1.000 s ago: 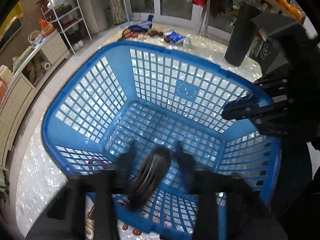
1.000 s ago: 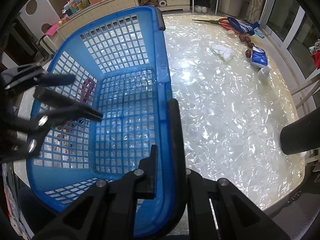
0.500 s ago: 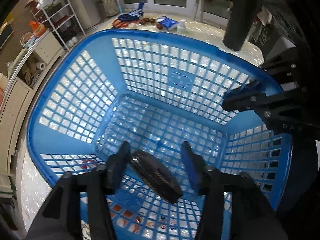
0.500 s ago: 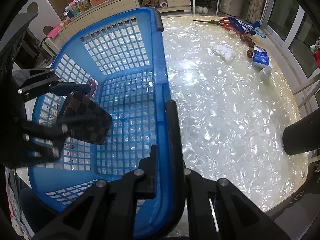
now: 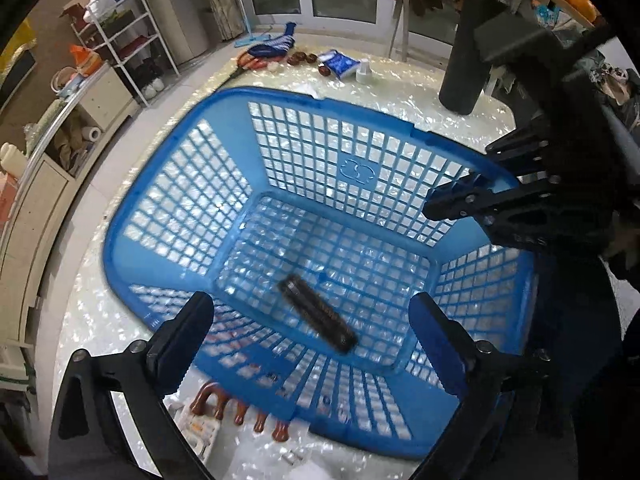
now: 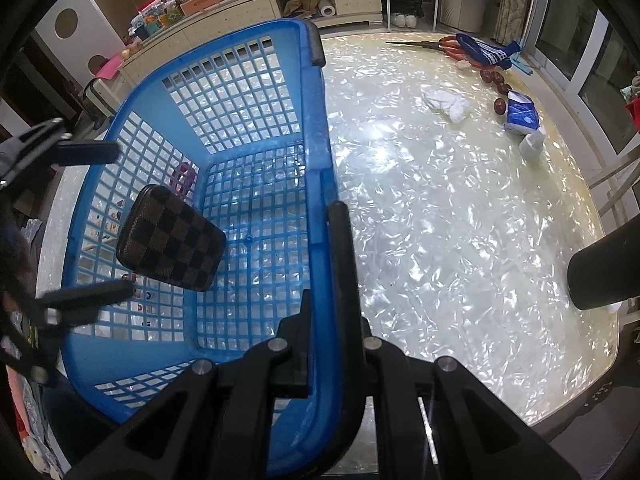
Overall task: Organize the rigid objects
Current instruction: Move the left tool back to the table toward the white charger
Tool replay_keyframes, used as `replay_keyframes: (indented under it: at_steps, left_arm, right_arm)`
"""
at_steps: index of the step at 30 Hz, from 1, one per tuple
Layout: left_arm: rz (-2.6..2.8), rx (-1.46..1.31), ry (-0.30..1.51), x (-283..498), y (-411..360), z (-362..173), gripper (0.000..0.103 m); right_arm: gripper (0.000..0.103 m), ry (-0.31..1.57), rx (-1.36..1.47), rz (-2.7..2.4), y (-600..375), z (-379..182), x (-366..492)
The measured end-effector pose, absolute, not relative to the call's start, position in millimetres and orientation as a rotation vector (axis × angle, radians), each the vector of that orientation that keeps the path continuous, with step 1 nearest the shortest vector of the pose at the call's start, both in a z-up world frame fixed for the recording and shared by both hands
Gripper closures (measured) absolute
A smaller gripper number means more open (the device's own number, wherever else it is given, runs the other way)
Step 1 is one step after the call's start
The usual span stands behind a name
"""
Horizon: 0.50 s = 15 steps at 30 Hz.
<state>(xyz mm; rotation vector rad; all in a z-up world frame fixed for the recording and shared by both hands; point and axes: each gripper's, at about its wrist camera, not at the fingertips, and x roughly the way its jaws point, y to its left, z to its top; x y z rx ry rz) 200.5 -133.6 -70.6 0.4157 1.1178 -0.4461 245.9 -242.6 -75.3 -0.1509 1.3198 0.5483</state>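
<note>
A blue plastic basket (image 5: 168,184) stands on the pearly table; it also shows in the right wrist view (image 6: 316,128). A brown checkered case (image 5: 318,314) is inside the basket, between and below my left fingers, free of them; in the right wrist view the case (image 6: 172,244) looks tilted above the basket floor. My left gripper (image 5: 310,334) is open wide over the basket's near side; it shows in the right wrist view (image 6: 90,220) too. My right gripper (image 6: 326,292) is shut on the basket's rim, also seen in the left wrist view (image 5: 464,196).
A brown massager (image 5: 236,408) and small packets lie outside the basket's near wall. At the far table edge lie scissors (image 6: 436,45), a blue striped sock (image 6: 484,51), brown dates (image 6: 496,80), a tissue pack (image 6: 520,112), a white cloth (image 6: 448,102). A black cylinder (image 5: 464,60) stands right.
My left gripper opened wide and let go of the checkered case, which dropped down into the basket. My right gripper kept its hold on the rim.
</note>
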Motion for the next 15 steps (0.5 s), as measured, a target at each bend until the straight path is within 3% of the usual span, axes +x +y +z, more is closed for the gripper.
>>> replay_keyframes:
  at_steps: [15]
  left_arm:
    - [-0.175, 0.323, 1.161, 129, -30, -22, 0.0]
  right_arm:
    - [0.096, 1.324, -0.184, 0.55, -244, -71, 243]
